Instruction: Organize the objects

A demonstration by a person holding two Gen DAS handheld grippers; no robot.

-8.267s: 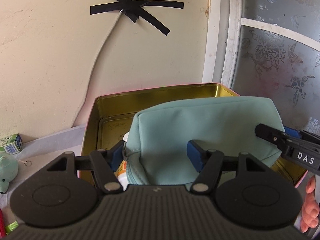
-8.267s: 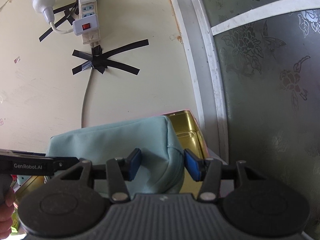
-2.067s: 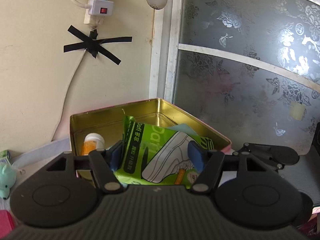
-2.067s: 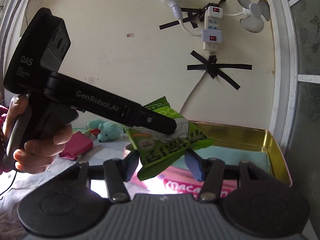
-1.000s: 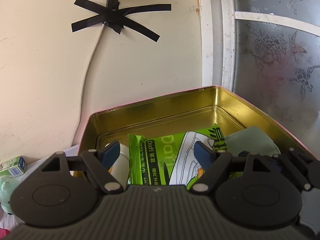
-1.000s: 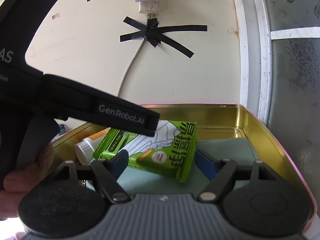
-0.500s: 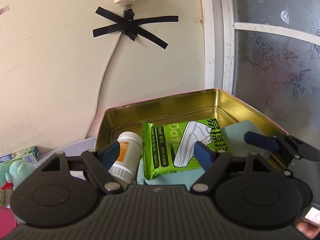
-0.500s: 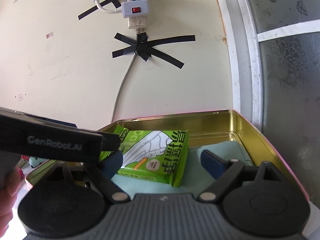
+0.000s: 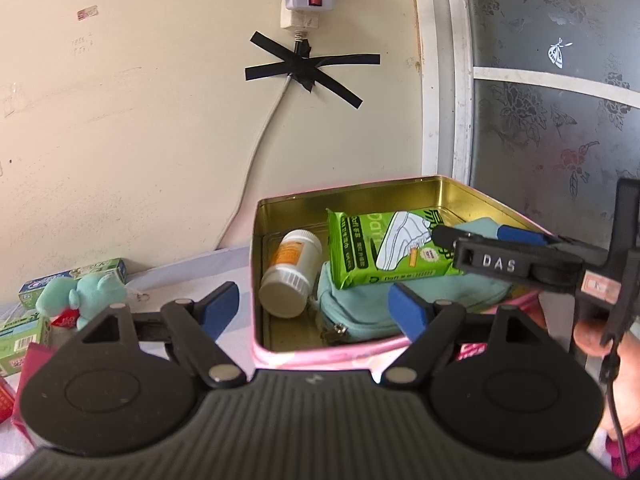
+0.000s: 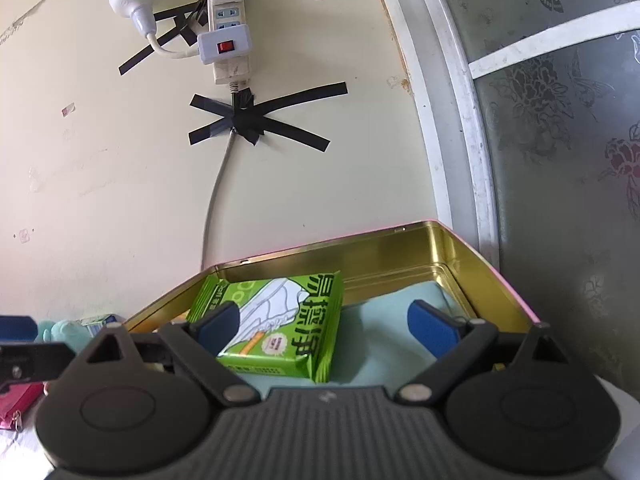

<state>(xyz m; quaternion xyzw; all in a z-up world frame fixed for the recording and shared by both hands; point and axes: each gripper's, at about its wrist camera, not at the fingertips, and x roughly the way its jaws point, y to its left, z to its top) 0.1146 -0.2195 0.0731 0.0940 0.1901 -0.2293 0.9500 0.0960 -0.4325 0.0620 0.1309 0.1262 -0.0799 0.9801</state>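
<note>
A pink tin box (image 9: 320,354) with a gold inside (image 10: 400,252) stands against the wall. In it lie a teal pouch (image 9: 360,312), a green wipes packet (image 9: 360,252) on top of the pouch, and a white pill bottle (image 9: 290,278) on its side. In the right wrist view the packet (image 10: 280,316) rests on the pouch (image 10: 372,344). My left gripper (image 9: 314,306) is open and empty, just in front of the box's near wall. My right gripper (image 10: 330,330) is open and empty over the box, fingers either side of the packet; it shows at right in the left wrist view (image 9: 496,246).
Left of the box lie a teal plush toy (image 9: 84,292), green and white cartons (image 9: 74,278) and a pink pouch (image 9: 30,364). A power strip (image 10: 228,36) and taped cable hang on the wall behind. A frosted glass door (image 9: 560,120) stands at right.
The green packet went into the box on the teal pouch and was let go. My left gripper has pulled back and left, out of the box. My right gripper stays over the box, open.
</note>
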